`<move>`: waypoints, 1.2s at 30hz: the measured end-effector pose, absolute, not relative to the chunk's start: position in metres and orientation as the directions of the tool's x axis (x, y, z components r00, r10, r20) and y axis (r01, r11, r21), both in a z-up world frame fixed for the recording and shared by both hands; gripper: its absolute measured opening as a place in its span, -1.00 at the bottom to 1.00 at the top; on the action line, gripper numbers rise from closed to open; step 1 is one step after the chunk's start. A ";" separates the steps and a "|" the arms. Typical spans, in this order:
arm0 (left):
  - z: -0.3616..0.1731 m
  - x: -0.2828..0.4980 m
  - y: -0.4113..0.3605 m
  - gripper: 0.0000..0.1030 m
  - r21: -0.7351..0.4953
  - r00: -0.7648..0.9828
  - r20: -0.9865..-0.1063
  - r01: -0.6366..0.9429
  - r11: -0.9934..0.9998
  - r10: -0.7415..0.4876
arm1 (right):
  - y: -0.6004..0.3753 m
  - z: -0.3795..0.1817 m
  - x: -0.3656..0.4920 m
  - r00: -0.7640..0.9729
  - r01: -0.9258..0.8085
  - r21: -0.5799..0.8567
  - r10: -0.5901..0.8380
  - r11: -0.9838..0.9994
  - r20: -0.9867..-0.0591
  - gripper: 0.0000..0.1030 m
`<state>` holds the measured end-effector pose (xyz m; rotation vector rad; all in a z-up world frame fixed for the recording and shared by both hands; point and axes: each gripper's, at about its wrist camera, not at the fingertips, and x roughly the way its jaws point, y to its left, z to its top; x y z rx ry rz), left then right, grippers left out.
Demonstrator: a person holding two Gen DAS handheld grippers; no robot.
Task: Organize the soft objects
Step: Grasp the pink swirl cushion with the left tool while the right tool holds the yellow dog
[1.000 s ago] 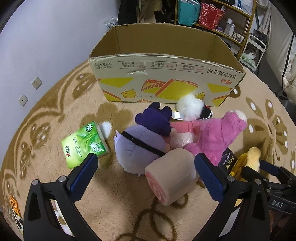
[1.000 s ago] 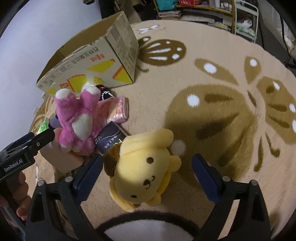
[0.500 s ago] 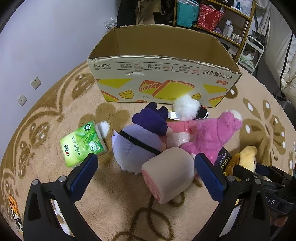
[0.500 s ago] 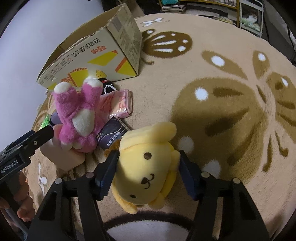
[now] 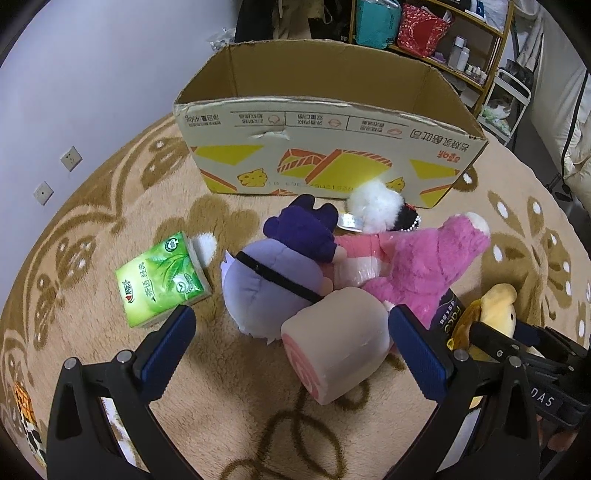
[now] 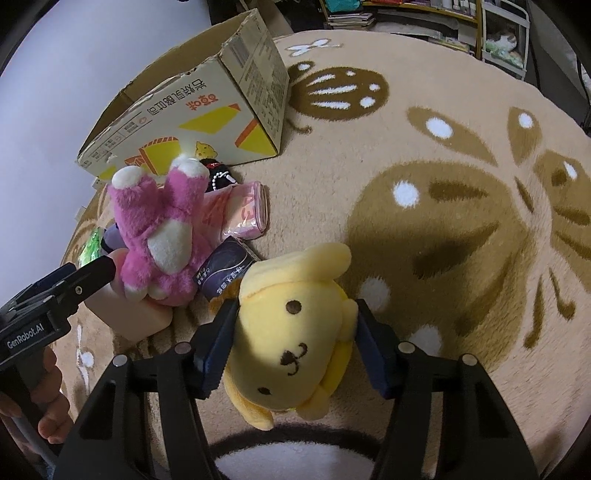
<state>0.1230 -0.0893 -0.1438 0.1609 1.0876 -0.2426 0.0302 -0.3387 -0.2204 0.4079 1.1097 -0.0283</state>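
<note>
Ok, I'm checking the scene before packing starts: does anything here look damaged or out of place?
The cardboard box has a small tear in its front wall near the top edge, and its rim is frayed. Among the plush toys lie non-plush items: a green tissue pack and a dark packet under the pink plush.

— What lies beneath the left claw?
— A beige rug with brown leaf patterns, spreading out on every side of it.
— And off to its left?
— A pale wall, with two white sockets low down.
— Far ahead of it, to the right?
— A wooden shelf holding a teal bag, a red bag and small bottles. A black cable hangs at the far right.
</note>
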 end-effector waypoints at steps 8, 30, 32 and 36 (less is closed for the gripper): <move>-0.145 0.118 -0.093 0.89 0.033 0.443 -0.891 0.282 0.959 -0.099 | -0.339 -0.214 0.030 0.477 0.203 0.306 0.179 0.930 -0.860 0.21; -0.138 0.097 -0.087 -0.43 -0.117 0.373 -0.902 0.275 0.954 -0.217 | -0.321 -0.189 0.025 0.557 0.096 0.242 0.149 0.966 -0.817 0.15; -0.139 0.097 -0.088 -0.43 -0.113 0.371 -0.904 0.272 0.956 -0.213 | -0.320 -0.187 0.024 0.565 0.092 0.243 0.151 0.966 -0.811 0.15; -0.143 0.102 -0.084 -0.38 -0.144 0.354 -0.907 0.250 0.957 -0.229 | -0.320 -0.185 0.023 0.568 0.093 0.245 0.150 0.965 -0.809 0.15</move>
